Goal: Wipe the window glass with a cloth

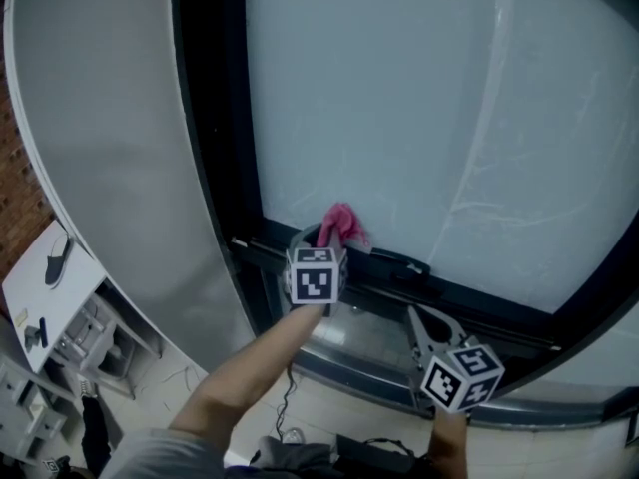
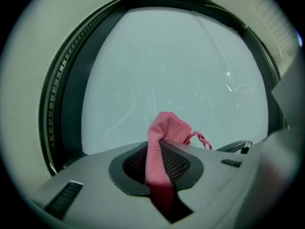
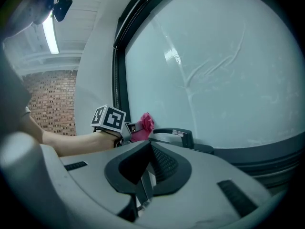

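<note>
A pink cloth [image 1: 340, 226] is pinched in my left gripper [image 1: 329, 239], which is shut on it. The cloth's bunched end [image 2: 167, 129] sticks out past the jaws and rests near the lower left of the window glass [image 1: 429, 118], just above the dark bottom frame [image 1: 399, 277]. From the right gripper view the pink cloth [image 3: 144, 124] and the left gripper's marker cube [image 3: 109, 118] show at the pane's lower left. My right gripper [image 1: 427, 325] hangs lower, in front of the sill, with its jaws together and nothing between them [image 3: 148, 175]. Streaks cross the glass [image 3: 214, 66].
A black window handle [image 3: 174, 134] juts from the bottom frame beside the cloth. A grey wall panel [image 1: 110, 138] borders the window on the left. A white shelf unit [image 1: 60, 297] stands lower left, next to a brick wall [image 3: 50, 104].
</note>
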`<state>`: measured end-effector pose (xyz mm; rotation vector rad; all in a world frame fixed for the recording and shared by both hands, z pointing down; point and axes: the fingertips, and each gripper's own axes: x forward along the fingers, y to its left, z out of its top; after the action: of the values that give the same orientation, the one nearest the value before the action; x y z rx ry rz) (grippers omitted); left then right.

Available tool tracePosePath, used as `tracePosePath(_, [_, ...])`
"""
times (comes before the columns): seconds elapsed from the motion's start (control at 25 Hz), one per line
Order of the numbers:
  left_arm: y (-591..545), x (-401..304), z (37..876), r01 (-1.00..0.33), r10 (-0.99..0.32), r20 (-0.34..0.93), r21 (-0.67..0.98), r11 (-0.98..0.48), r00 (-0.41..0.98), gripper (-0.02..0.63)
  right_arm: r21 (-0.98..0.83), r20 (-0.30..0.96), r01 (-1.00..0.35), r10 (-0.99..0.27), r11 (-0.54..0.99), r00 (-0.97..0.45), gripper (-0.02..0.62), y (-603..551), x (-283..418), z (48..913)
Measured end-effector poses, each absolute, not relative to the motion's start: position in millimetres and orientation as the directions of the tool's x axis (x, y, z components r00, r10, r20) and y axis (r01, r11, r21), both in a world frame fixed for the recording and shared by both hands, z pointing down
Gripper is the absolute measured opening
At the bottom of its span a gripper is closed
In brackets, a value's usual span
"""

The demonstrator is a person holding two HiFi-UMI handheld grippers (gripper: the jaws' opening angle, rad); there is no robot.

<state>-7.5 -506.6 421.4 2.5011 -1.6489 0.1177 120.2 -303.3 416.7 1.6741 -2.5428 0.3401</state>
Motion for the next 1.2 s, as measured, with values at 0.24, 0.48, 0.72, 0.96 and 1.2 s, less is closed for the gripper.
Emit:
tracePosePath(0.24, [-520.0,-46.7,431.3,-0.944,-0.927,0.179,0.08,-0.32,0.33,0.063,-0.135,0.188,-0.904,-0.885,0.406,-0.426,0.003,-312.4,99.9,416.2])
tracePosePath(0.48, [-535.2,-88.3,444.7,-0.961,-0.936,0.218,0.098,-0.259,0.275,0.063,-0.129,0.201,-0.896,-0.874,0.424,-0.443,0.003,-320.6,78.3,418.9])
tracePosePath(0.72, [-548.0,-116.8,447.8,-0.97,-0.947,0.22,0.119,-0.212,0.234,0.063,-0.12,0.209,-0.899,-0.874,0.422,-0.438,0.003,-325.3,69.3,416.6])
tracePosePath(0.96, [-554.4,-133.4,448.5,-0.976,-0.957,0.21,0.126,-0.175,0.199,0.063,-0.112,0.207,-0.897,-0.873,0.428,-0.442,0.003,-330.0,65.2,415.6])
tracePosePath(1.2, [-545.8,-140.1,433.3,-0.964,-0.963,0.152,0.181,-0.196,0.224,0.063,-0.092,0.192,-0.896,-0.875,0.435,-0.444,0.003,-331.9,64.0,407.7])
